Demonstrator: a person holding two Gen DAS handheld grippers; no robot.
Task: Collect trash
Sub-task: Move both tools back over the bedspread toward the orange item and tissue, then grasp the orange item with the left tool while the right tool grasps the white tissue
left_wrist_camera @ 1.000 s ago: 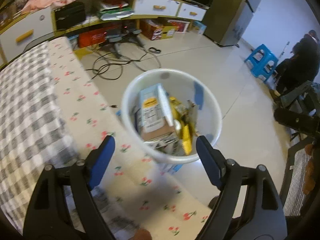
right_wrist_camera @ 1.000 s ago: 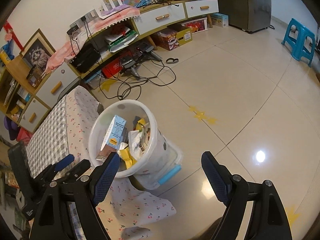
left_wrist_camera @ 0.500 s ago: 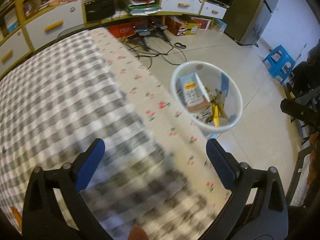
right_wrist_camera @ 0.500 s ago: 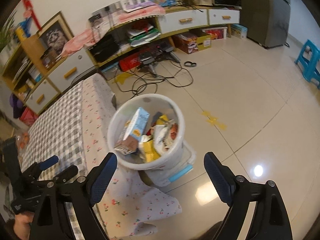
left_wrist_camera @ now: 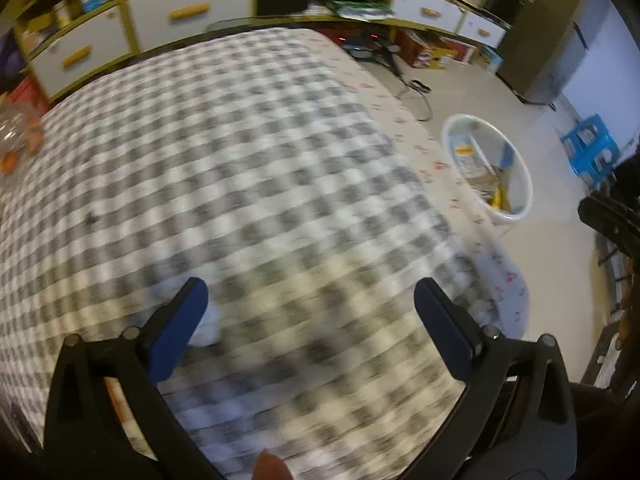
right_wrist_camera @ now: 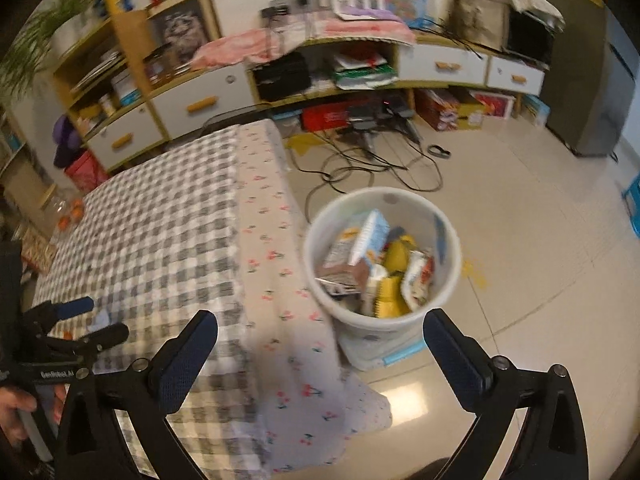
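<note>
A white trash bin [right_wrist_camera: 382, 256] full of cartons and wrappers stands on the floor beside the checked table; it also shows in the left wrist view [left_wrist_camera: 490, 174]. My left gripper [left_wrist_camera: 310, 322] is open and empty over the grey checked tablecloth [left_wrist_camera: 224, 168]. A small pale blue-white scrap [left_wrist_camera: 206, 330] lies by its left finger; it is blurred. It shows in the right wrist view [right_wrist_camera: 102, 318] too, by the left gripper [right_wrist_camera: 92, 318]. My right gripper [right_wrist_camera: 320, 356] is open and empty, above the table edge and the bin.
The cloth's cherry-print border [right_wrist_camera: 280, 264] hangs over the table edge. Cables [right_wrist_camera: 360, 160] lie on the tiled floor by low cabinets [right_wrist_camera: 200, 100]. A blue stool [left_wrist_camera: 590, 152] stands at the right. Orange items [right_wrist_camera: 70, 214] sit at the table's far left.
My left gripper has swung left from above the bin to over the tablecloth. The right gripper has turned left too, so the table now fills more of its view.
</note>
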